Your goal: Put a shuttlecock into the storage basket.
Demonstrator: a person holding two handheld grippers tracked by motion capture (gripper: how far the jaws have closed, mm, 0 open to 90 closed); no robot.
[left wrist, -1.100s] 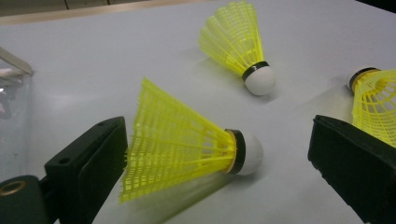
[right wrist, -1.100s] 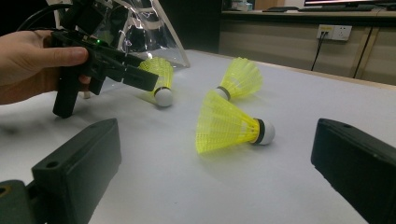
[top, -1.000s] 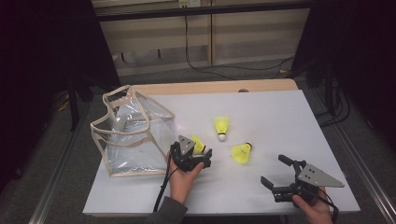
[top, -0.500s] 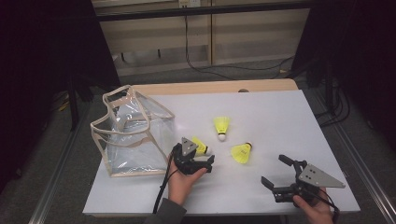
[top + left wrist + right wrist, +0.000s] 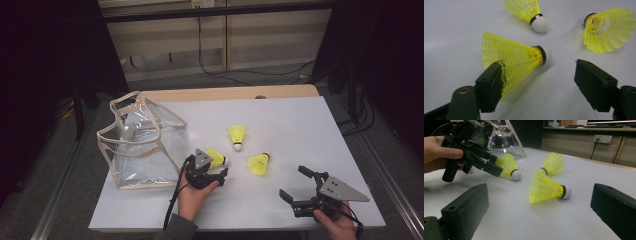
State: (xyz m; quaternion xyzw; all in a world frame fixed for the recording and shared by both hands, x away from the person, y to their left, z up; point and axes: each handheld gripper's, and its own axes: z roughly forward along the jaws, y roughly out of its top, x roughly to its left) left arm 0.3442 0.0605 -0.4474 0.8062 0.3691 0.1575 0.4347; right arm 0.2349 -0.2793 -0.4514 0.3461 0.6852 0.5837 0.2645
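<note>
The left gripper is down on the white table, closing on the nearest of three yellow shuttlecocks, so the step in hand looks like the pick-up. Its jaws have just been closing, with that shuttlecock lying between them: one pad already touches the feathered skirt, the other stands clear of the white cork end, so nothing is gripped yet. The shuttlecock lies on its side just beside the clear plastic bag (the likely place for it, I would guess). The other two lie near it, one farther back and one off to the right. The right gripper rests near the front right of the table, jaws released and holding nothing, pointed toward that right-hand shuttlecock. Next, I judge, the left jaws must come in gently, since the mesh skirt looks easy to crush, then lift and carry it over the bag's open top.
</note>
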